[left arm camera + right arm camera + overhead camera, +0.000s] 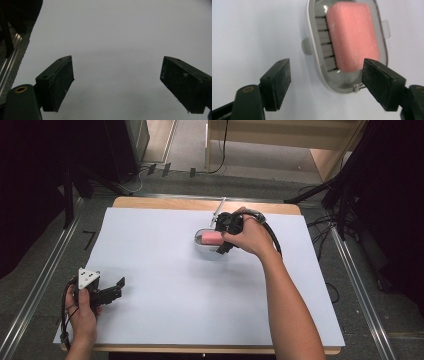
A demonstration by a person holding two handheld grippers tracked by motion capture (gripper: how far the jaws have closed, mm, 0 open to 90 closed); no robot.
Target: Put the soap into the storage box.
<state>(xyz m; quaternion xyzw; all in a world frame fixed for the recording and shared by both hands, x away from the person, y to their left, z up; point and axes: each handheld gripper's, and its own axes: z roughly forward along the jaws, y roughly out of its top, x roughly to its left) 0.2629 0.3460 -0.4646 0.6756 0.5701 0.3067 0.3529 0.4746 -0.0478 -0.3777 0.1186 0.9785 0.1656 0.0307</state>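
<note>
On the counter (150,320), which is covered by a pale sheet, a clear oval dish (202,246) sits right of centre toward the far edge, with a pink soap (210,238) lying inside it on a slatted insert. Its rim is touching nothing else. The right tongs (223,245) hover just at the dish's near-right end, jaws apart and clamped on nothing. In the right gripper view the tongs (325,83) straddle the near end of the dish (322,75), one pad out over bare sheet and the other close by the soap (353,37), with no contact I can make out. The left tongs (118,286) rest well apart at the near left corner, jaws wide, and in the left gripper view those tongs (117,82) have just blank sheet between them.

As I judge it, the main risk is a nudge: the dish looks light and the sheet smooth, so a pad catching the rim could slide or spin it, or tip it if pressed from above. A jaw dragging across the soap could pull it off the slats or up over the rim. A glossy bar may also slip if pinched near one end.

Seen from above, the dish's long axis runs roughly left to right across the counter, and the soap lies along it, flat, its long sides parallel to the rim; neither has a distinct front
</note>
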